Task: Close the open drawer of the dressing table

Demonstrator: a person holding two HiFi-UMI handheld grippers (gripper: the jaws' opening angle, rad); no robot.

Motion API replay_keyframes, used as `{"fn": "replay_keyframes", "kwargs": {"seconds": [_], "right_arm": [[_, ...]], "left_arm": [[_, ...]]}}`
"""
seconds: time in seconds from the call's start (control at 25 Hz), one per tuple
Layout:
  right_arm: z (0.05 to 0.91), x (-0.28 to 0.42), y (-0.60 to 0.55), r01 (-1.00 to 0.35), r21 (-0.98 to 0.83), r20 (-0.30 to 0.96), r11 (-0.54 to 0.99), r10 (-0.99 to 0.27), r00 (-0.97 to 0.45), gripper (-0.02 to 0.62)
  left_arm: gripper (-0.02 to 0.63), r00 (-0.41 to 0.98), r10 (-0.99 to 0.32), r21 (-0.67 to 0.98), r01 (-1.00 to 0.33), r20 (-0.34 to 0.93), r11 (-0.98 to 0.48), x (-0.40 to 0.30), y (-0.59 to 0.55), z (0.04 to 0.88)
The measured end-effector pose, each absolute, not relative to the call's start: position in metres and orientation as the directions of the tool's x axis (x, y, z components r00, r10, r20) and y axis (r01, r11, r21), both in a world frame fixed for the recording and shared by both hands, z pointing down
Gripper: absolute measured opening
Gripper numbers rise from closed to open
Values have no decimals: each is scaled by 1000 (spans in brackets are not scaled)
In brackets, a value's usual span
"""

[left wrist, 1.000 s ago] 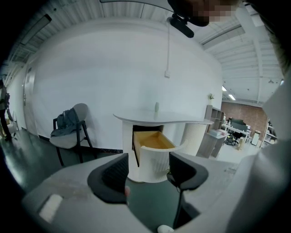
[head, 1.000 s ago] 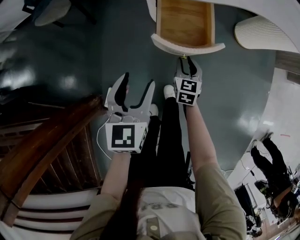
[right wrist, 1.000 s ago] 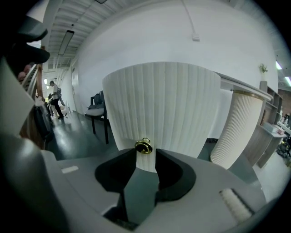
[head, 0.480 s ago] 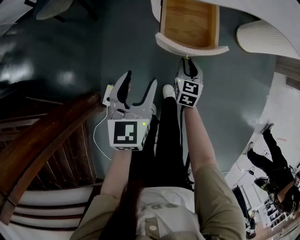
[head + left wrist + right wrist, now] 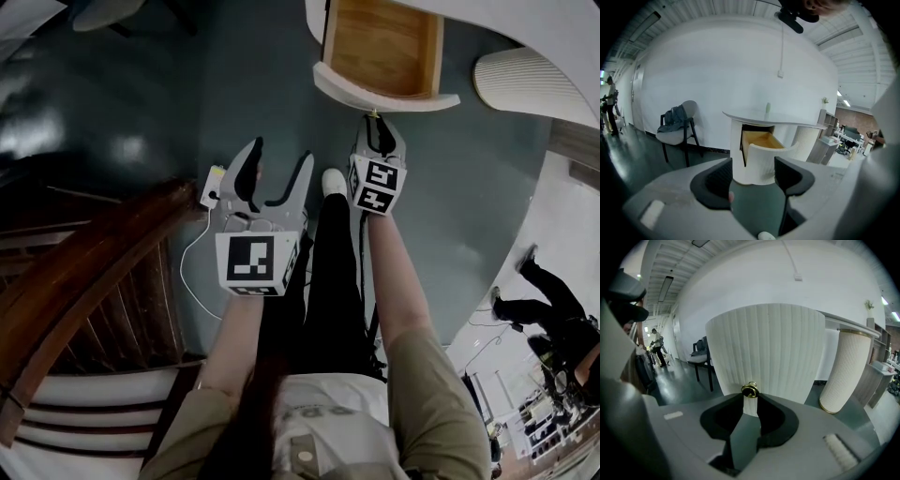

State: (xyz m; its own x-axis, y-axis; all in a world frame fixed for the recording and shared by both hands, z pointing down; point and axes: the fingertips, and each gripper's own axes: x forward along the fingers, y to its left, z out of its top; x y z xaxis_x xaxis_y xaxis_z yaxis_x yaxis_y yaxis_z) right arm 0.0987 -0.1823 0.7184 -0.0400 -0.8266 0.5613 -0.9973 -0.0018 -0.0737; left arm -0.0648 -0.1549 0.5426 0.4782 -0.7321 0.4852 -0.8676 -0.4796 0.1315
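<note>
Brass knob (image 5: pixel 749 389) pinched by the just-closed fingers of the right gripper (image 5: pixel 750 399), drawer (image 5: pixel 394 97) open; left gripper (image 5: pixel 279 155) spread, empty; straight inward push likely next

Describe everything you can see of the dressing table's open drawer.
The drawer stands pulled out of the white dressing table. Its front is curved, white and vertically ribbed. The inside looks like bare light wood and is empty. A small brass knob sits at the middle of the front. The right tool, whose jaws have just been closing, pinches that knob. Nothing else touches the drawer.
</note>
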Motion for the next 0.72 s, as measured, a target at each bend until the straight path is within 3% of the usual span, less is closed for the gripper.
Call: {"fn": "replay_keyframes", "kwargs": {"seconds": [0.72], "right_arm": [[718, 108, -207, -996, -84, 566, 8, -822, -55, 95]], "left_arm": [[291, 448, -752, 124, -885, 484, -448, -63, -175, 547]]}}
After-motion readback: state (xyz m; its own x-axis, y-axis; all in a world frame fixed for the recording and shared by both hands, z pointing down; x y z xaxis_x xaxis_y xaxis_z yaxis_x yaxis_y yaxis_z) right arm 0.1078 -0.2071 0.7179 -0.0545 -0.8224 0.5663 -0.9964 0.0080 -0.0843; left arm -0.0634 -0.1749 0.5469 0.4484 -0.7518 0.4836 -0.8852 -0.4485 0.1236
